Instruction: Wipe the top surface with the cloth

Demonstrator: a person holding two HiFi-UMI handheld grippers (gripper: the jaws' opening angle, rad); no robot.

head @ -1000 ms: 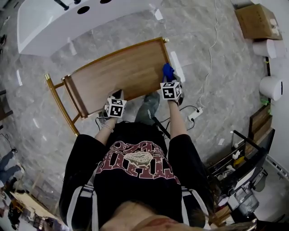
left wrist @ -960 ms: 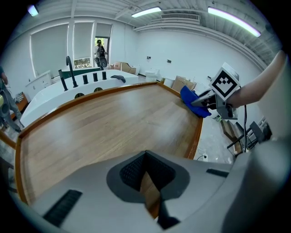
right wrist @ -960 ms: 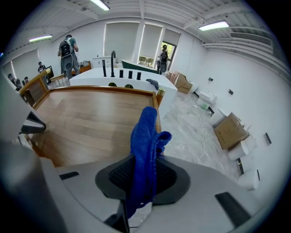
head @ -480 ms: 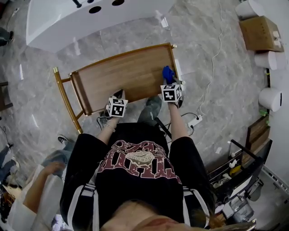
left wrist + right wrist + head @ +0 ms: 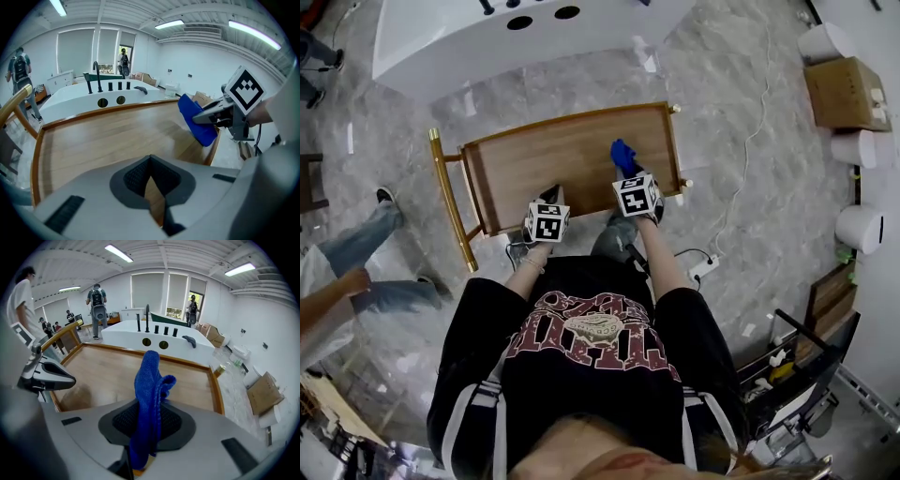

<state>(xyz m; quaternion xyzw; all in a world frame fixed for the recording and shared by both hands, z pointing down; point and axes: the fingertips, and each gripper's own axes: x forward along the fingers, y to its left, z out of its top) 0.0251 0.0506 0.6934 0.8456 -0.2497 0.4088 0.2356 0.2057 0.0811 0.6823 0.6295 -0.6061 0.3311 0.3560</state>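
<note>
Wooden top point(image 5: 553, 159): left and centre bare, an open lane from near edge to far edge. Raised rim point(image 5: 676, 141) stands above the surface on the far, left and right sides.

Right gripper point(image 5: 624, 169) with blue cloth point(image 5: 622, 153) fills the near-right part. Left gripper point(image 5: 551, 197) sits at the near edge, well apart from it.

White bathtub point(image 5: 487, 47) stands beyond the far rim, with a floor strip between. Gold handle rail point(image 5: 450, 202) bars the left end.

My T-shirt point(image 5: 581, 394): black, short-sleeved, maroon-and-cream chest print, white side stripes. Left hand-held gripper point(image 5: 150, 161) and right hand-held gripper point(image 5: 149, 405): grey bodies, black-and-white marker cubes.
</note>
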